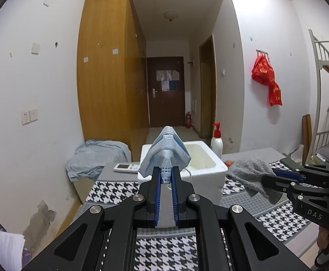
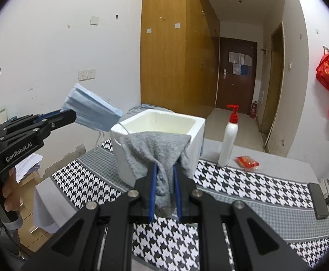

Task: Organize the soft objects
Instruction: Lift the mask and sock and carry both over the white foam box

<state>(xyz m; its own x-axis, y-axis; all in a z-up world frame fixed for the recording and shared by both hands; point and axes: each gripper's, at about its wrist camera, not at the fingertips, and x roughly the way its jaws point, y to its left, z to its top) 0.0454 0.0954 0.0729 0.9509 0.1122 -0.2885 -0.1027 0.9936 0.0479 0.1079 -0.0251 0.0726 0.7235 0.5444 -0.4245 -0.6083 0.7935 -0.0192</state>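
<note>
My left gripper is shut on a blue face mask and holds it in the air in front of the white foam box. In the right wrist view the mask hangs at the box's left rim, its ear loops dangling, with the left gripper behind it. My right gripper is shut on a grey sock, held up just in front of the foam box. In the left wrist view the sock hangs from the right gripper to the right of the box.
A houndstooth cloth covers the table. A white pump bottle and a red packet lie right of the box. A remote control lies left of the box. A black block sits at the table's right edge.
</note>
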